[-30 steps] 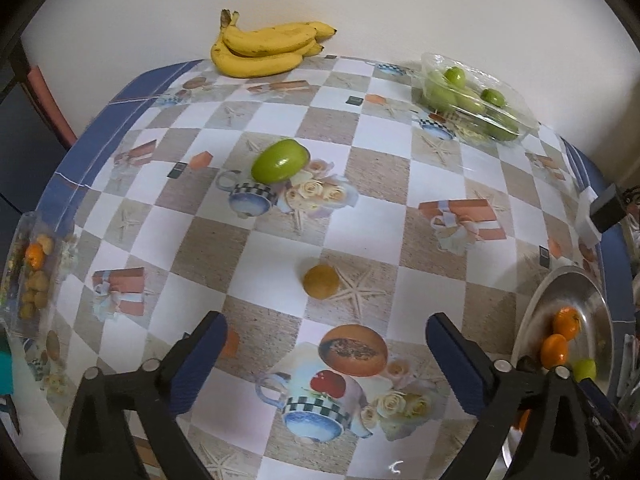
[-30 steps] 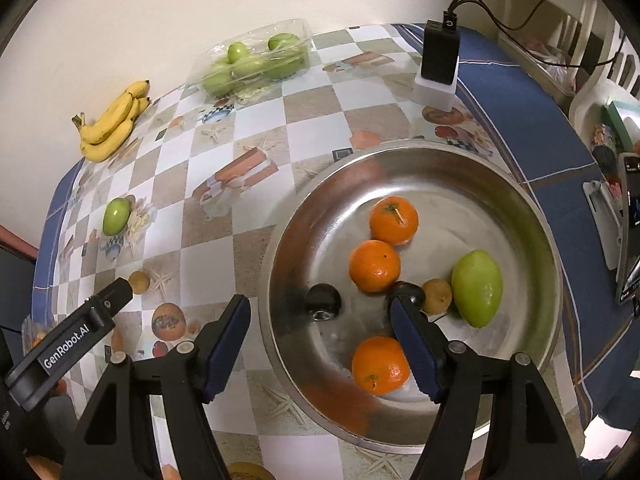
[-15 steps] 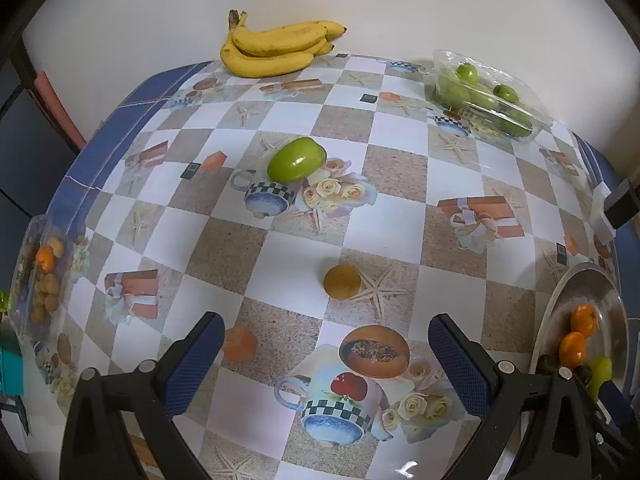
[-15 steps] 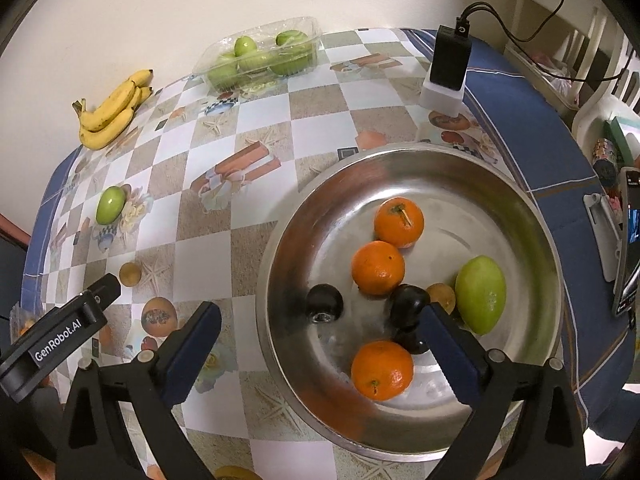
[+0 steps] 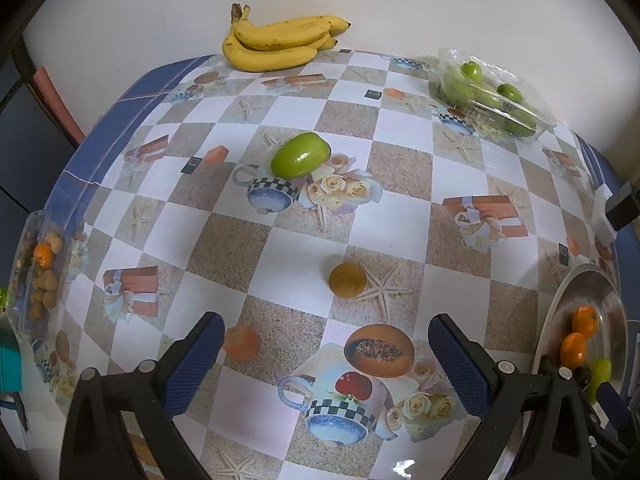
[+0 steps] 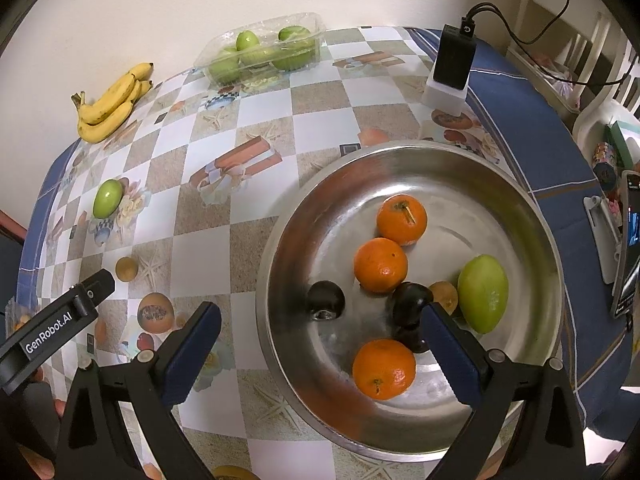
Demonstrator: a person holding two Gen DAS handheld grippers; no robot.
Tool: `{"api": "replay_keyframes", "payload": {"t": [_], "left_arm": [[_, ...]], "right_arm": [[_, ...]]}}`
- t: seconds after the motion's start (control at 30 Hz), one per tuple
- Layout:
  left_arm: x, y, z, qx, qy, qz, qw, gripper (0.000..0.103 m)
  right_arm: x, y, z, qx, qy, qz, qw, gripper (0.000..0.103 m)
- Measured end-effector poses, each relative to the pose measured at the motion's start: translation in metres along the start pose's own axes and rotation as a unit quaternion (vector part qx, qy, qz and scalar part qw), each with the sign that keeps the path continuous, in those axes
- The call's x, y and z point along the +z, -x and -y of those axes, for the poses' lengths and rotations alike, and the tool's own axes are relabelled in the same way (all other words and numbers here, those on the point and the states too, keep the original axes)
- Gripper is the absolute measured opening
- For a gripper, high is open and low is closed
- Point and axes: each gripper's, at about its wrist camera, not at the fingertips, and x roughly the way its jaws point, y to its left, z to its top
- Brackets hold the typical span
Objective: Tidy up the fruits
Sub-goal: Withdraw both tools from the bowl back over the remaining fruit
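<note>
A steel bowl (image 6: 532, 216) holds three oranges (image 6: 380, 265), a green fruit (image 6: 483, 293), two dark fruits (image 6: 325, 301) and a small brown one (image 6: 445, 295). My right gripper (image 6: 320, 344) hangs open and empty over the bowl's near side. My left gripper (image 5: 326, 354) is open and empty above the checked tablecloth. A small brown fruit (image 5: 347, 280) lies just ahead of it, a loose green fruit (image 5: 300, 155) farther back. The bowl (image 5: 576, 292) shows at the right edge of the left wrist view.
A banana bunch (image 5: 276, 44) lies at the far edge by the wall. A clear tray of green fruits (image 5: 492, 96) sits far right. A clear pack of small fruits (image 5: 40, 272) is at the left edge. A black charger (image 6: 454, 60) stands behind the bowl.
My left gripper has risen and drawn back, so the fruits sit farther ahead of it. My right gripper has opened wider and pulled back from the bowl a little.
</note>
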Motion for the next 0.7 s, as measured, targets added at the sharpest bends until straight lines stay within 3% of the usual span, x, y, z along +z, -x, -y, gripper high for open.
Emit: {"api": "replay_keyframes", "payload": {"t": [0.5,0.7], "left_arm": [[0.004,-0.003,-0.012,-0.006,0.017,-0.007,0.9998,0.103],[0.006,-0.005,-0.021,0.008,0.017,-0.002,0.9998,0.103]], "right_arm": [[0.000,0.000,-0.008,-0.001,0.011,0.007,1.000,0.100],[0.000,-0.001,-0.015,0.004,0.019,0.010,1.000,0.100]]}}
